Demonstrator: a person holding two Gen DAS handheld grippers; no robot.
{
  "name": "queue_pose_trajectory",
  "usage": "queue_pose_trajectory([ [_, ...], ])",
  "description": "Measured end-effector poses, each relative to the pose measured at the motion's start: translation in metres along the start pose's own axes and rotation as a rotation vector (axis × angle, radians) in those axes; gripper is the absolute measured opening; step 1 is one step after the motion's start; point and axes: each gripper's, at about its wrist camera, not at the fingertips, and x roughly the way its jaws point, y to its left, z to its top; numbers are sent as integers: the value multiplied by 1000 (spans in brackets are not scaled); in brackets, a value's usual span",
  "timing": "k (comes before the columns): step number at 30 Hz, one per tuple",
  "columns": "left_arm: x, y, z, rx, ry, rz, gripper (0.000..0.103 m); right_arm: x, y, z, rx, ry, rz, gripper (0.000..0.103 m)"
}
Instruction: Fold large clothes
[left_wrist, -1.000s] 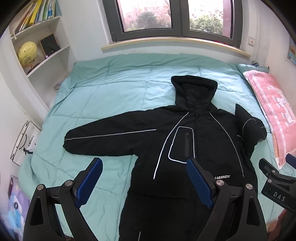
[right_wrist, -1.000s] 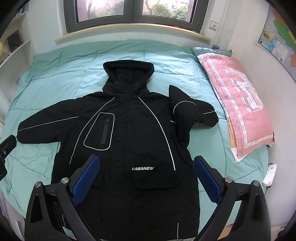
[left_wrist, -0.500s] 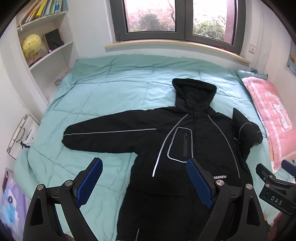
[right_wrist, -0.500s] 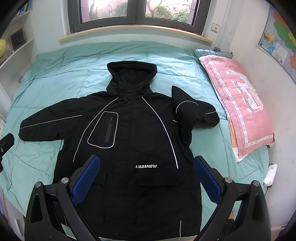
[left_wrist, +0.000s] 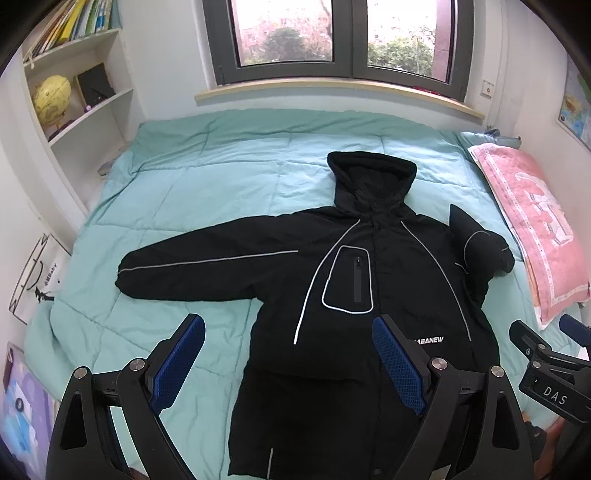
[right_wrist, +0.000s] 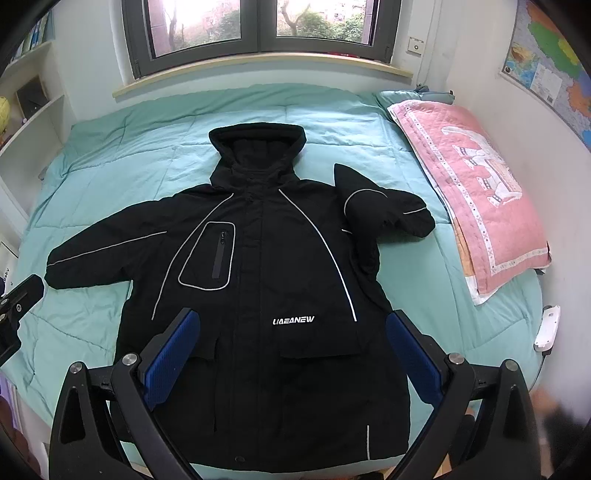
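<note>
A large black hooded jacket (left_wrist: 373, 295) (right_wrist: 273, 280) with thin reflective stripes lies front up on a teal quilt (left_wrist: 229, 177) (right_wrist: 122, 147). Its left sleeve (left_wrist: 199, 267) stretches out flat, while the right sleeve (right_wrist: 384, 210) is bent back on itself beside the body. My left gripper (left_wrist: 288, 328) hovers open above the jacket's lower left edge, holding nothing. Over the jacket's hem my right gripper (right_wrist: 291, 325) is also open and empty. The right gripper's body (left_wrist: 546, 373) shows at the right edge of the left wrist view.
A pink patterned pillow (right_wrist: 472, 184) (left_wrist: 532, 229) lies along the bed's right side. White shelves (left_wrist: 77, 92) with books and a yellow globe stand at the left. A window (right_wrist: 258, 26) spans the far wall, and a white device (right_wrist: 548, 326) rests at the bed's right edge.
Both grippers have pulled back and risen from the jacket, so more of its lower part and hem shows now. The jacket has not moved.
</note>
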Motion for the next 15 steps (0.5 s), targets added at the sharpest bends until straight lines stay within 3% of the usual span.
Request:
queue_pose_trajectory([
  [12,-4,10,-10,-20,-13,-8,92,-1,6,-8,-4,11,13,102],
  [15,-3,16,-10,-35,-13,23,92,0,9,-8,-17,11,8,102],
])
